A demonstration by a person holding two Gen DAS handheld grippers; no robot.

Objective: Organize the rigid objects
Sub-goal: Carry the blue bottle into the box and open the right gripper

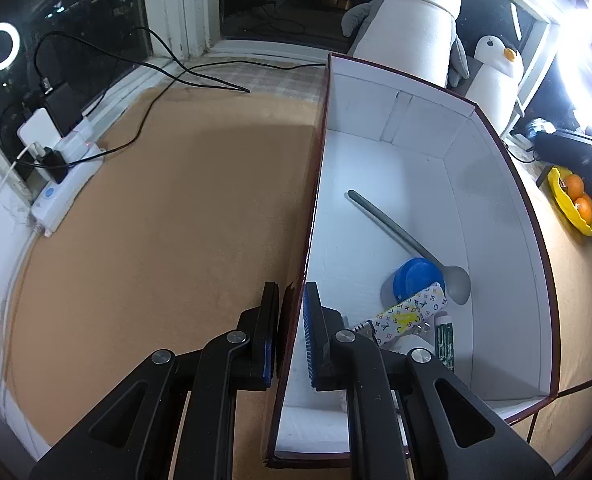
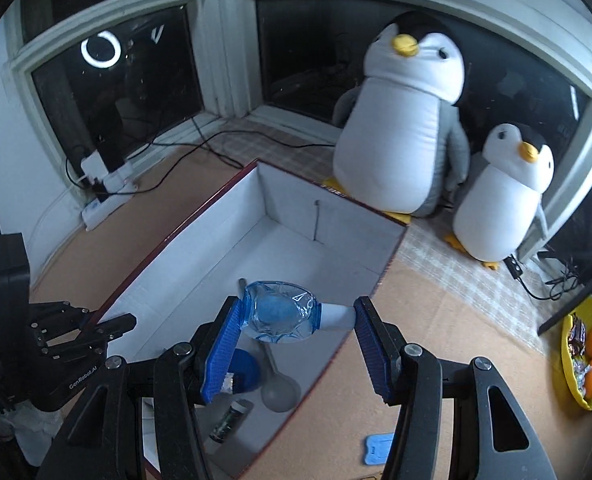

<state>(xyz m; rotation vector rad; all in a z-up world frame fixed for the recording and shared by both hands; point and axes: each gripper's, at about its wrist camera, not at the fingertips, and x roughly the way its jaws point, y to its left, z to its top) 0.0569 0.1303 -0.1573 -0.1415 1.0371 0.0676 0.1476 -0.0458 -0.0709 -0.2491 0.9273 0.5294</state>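
The left hand-held gripper (image 1: 291, 332) is clamped on the left side wall of the open rectangular cardboard box with white interior and dark red exterior (image 1: 396, 168); one finger stands outside the wall, the other inside, with the wall edge between the blue ribbed pads. In the right wrist view the same left hand-held gripper (image 2: 129, 322) reaches the box rim from the left.

The right hand-held gripper (image 2: 296, 320) grips a crumpled clear blue-tinted plastic bottle with a white cap (image 2: 279, 316). The bottle lies crosswise between the pads: its base presses against the left pad, its cap against the right pad. The bottle hangs above the near part of the box interior.

Inside the box, at the near end, lie the following items:
- a grey long-handled plastic spoon (image 1: 408, 244), lying diagonally on the box floor;
- a round blue plastic lid (image 1: 416, 278), beside the spoon bowl;
- a white patterned flat case with coloured monogram print (image 1: 410, 314), overlapping the lid's near edge;
- a small dark green cylindrical container (image 1: 444, 338), near the right wall.

The box rests on a tan cork-covered tabletop (image 1: 155, 208). A small flat blue rectangular object (image 2: 376, 446) lies on the tabletop just outside the box's right wall.
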